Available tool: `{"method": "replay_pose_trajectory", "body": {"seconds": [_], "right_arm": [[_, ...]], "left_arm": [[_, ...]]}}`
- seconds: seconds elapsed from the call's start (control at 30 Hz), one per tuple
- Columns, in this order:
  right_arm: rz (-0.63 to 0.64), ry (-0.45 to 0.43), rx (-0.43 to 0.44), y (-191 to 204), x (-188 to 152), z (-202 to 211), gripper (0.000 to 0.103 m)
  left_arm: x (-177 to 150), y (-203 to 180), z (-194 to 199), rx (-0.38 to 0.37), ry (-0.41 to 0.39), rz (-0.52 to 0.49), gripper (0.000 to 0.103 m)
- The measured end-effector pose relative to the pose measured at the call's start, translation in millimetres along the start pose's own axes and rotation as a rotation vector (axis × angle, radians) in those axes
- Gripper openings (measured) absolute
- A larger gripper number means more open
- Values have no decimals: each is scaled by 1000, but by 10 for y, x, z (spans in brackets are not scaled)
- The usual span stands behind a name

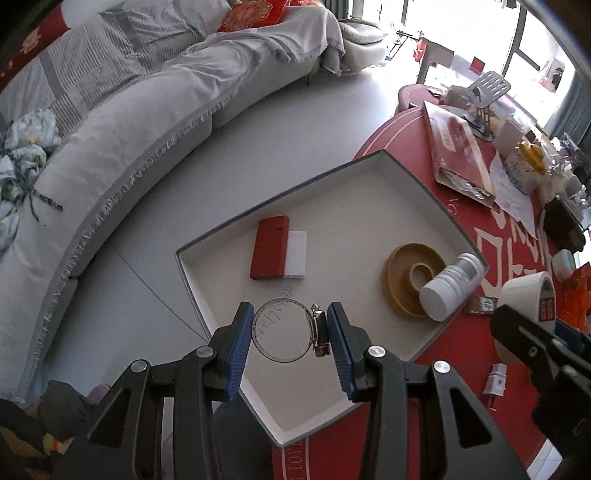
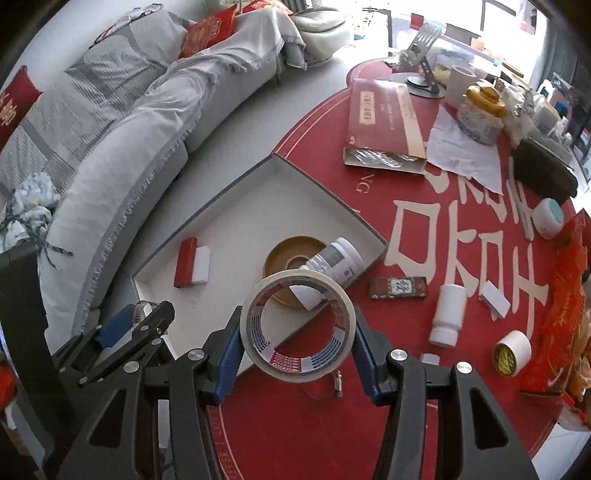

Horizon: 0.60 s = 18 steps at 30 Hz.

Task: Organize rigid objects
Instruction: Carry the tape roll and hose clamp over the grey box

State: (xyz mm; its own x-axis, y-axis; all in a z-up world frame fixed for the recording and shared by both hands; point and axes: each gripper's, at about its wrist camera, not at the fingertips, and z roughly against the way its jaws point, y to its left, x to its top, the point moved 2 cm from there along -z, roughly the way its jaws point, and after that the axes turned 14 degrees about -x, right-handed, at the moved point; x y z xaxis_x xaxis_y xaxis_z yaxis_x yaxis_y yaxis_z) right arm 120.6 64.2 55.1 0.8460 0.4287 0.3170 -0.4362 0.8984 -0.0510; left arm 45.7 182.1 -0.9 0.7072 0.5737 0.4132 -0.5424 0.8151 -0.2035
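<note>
**Hose clamp and tape roll carried over the tray**

Hose clamp [image 1: 290, 329], a thin steel ring with a screw housing, sits pinched between the left claw [image 1: 291, 334] pads; likely light, springy, slippery, best gripped across its width. Tape roll [image 2: 297, 325], cream with a printed core, is pinched by the right claw [image 2: 297, 332]; probably stiff and light. Beyond both lies the white tray [image 1: 424, 184] on the red table [image 2: 369, 424].

A grey sofa [image 1: 122, 122] with red cushions [image 2: 208, 31] fills the upper left, crumpled cloth [image 1: 22, 155] at left.
</note>
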Motion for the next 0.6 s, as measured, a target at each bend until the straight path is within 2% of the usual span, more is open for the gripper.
{"method": "replay_pose_trajectory", "body": {"seconds": [0.6], "right_arm": [[51,20,-15,242,160,-254,55]], "left_arm": [[103,143,-233,11,31,23,44]]}}
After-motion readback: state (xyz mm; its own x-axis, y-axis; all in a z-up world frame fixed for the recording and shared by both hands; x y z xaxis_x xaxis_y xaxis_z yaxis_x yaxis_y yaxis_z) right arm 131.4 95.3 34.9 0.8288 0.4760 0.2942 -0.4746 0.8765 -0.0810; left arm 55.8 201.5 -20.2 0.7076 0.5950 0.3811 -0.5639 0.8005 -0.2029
